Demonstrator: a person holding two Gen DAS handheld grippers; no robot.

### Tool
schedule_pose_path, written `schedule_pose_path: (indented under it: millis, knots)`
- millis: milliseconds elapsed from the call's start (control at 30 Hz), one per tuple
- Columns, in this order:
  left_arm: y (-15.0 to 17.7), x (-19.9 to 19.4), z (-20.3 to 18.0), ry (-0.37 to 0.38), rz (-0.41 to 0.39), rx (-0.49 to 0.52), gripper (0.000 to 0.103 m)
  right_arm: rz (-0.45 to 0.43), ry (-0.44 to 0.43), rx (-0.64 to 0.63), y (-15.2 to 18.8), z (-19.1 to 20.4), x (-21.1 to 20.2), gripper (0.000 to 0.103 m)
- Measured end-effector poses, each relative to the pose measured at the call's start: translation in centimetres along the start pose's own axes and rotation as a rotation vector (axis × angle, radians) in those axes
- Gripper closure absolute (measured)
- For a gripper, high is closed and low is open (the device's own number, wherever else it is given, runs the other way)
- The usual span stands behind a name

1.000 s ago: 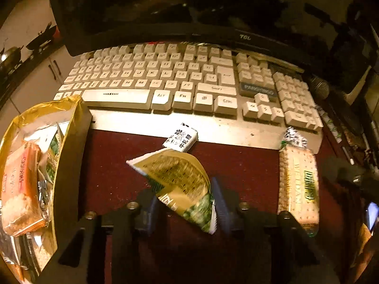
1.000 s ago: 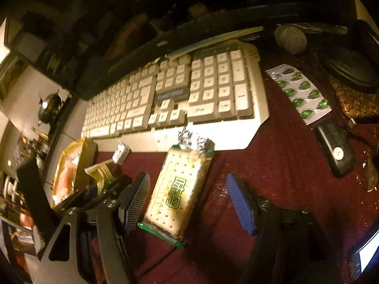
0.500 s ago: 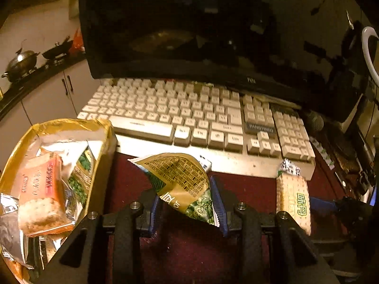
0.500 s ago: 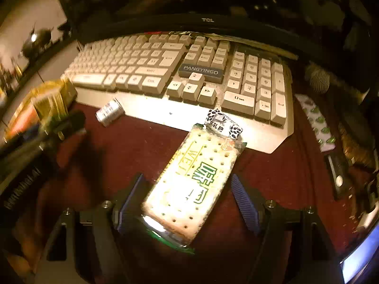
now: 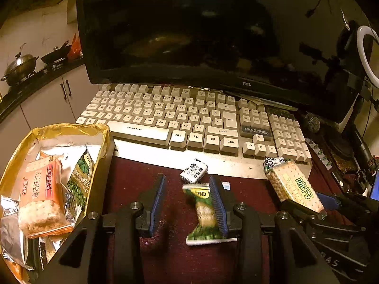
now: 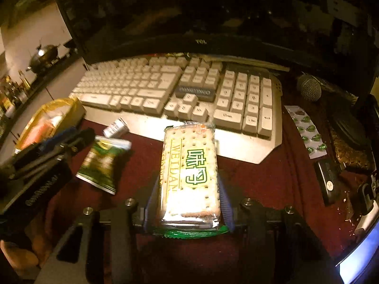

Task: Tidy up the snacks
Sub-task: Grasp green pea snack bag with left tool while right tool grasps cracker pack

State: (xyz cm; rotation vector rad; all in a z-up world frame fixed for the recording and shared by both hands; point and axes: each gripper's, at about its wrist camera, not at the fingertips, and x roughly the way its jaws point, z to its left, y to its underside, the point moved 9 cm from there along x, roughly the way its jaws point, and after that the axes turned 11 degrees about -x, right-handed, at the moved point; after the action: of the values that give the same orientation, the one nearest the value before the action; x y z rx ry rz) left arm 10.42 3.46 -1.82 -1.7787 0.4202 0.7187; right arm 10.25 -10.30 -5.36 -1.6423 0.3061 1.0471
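Observation:
In the left wrist view my left gripper [image 5: 187, 178] stands open. A green snack packet [image 5: 203, 213], blurred, lies against its right finger, with a clear gap to the left finger. The right wrist view shows this packet [image 6: 104, 163] just beyond the left gripper [image 6: 71, 137]. My right gripper [image 6: 188, 179] is closing on a long cracker pack [image 6: 191, 165], and both pads touch its sides. The cracker pack [image 5: 293, 187] is tilted, its far end at the keyboard's front edge. A small white candy [image 5: 193, 170] lies on the red mat.
A gold box [image 5: 99, 165] with several snack packs stands at the left. The white keyboard [image 5: 189, 118] and a dark monitor [image 5: 201, 35] fill the back. A microphone [image 6: 309, 90], a pill blister [image 6: 308, 132] and a black device [image 6: 328, 182] lie to the right.
The right jaws have come in against the cracker pack's sides, and the pack now sits straight between them. The green packet has slipped from filling the left jaws to one side.

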Motion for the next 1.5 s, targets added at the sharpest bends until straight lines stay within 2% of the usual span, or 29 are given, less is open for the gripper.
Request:
schedule_pose_path:
  millis: [100, 333, 500, 567, 867, 933, 1100, 1300, 1333, 1400, 1500]
  knots:
    - [0.1, 0.2, -0.1, -0.006, 0.006, 0.007, 0.066, 0.004, -0.008, -0.006, 0.2, 0.2, 0.0, 0.058]
    - [1.4, 1.5, -1.2, 0.014, 0.089, 0.046, 0.065, 0.006, -0.013, 0.037, 0.0, -0.5, -0.1, 0.058]
    - [2.0, 2.1, -1.6, -0.017, 0.108, 0.078, 0.051, -0.003, -0.022, 0.064, 0.1, -0.9, -0.3, 0.058]
    - [2.1, 2.2, -1.6, -0.019, 0.112, 0.082, 0.038, -0.011, -0.024, 0.068, -0.1, -0.9, -0.5, 0.058]
    - [2.4, 2.0, -2.6, -0.026, 0.094, 0.15, 0.037, -0.029, -0.029, 0.085, -0.3, -1.0, -0.9, 0.058]
    - [2.4, 2.0, -2.6, -0.032, 0.093, 0.156, 0.033, -0.03, -0.03, 0.087, -0.3, -1.0, -0.9, 0.058]
    - [2.4, 2.4, -2.2, -0.022, 0.111, 0.124, 0.026, -0.033, -0.03, 0.091, -0.3, -1.1, -1.0, 0.058]
    - [2.5, 2.8, -2.1, -0.006, 0.135, 0.106, 0.024, -0.037, -0.035, 0.094, -0.4, -1.1, -1.0, 0.058]
    - [2.6, 2.9, -2.2, -0.001, 0.142, 0.104, 0.027, -0.04, -0.035, 0.094, -0.5, -1.1, -1.1, 0.058]
    - [2.9, 3.2, -2.4, 0.01, 0.162, 0.107, 0.06, -0.042, -0.035, 0.096, -0.5, -1.1, -1.1, 0.058]
    - [3.0, 3.4, -2.4, 0.013, 0.175, 0.098, 0.064, -0.044, -0.037, 0.097, -0.5, -1.2, -1.2, 0.058]
